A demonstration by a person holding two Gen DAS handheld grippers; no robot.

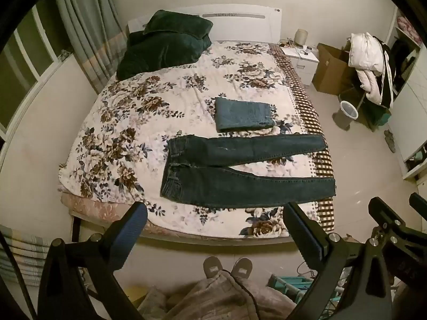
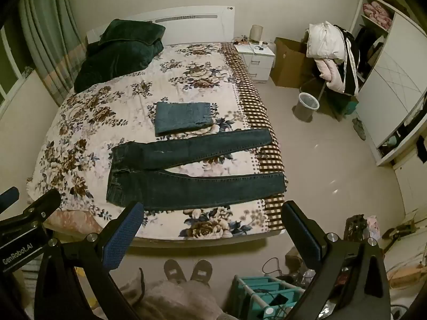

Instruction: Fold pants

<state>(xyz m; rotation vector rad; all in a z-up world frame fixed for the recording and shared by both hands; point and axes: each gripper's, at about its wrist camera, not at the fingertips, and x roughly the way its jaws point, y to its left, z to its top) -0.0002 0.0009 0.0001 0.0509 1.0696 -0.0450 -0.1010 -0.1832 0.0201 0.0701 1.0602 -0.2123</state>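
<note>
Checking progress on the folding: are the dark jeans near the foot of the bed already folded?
No, the dark jeans lie spread flat on the floral bedspread with both legs stretched out apart; only the lighter jeans behind them are folded.

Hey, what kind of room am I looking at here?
Most likely a home bedroom. A large bed with a flowered cover fills the middle, a white nightstand stands beside its headboard, and an open wardrobe lines the right wall. Dark jeans lie spread on the bed.
</note>
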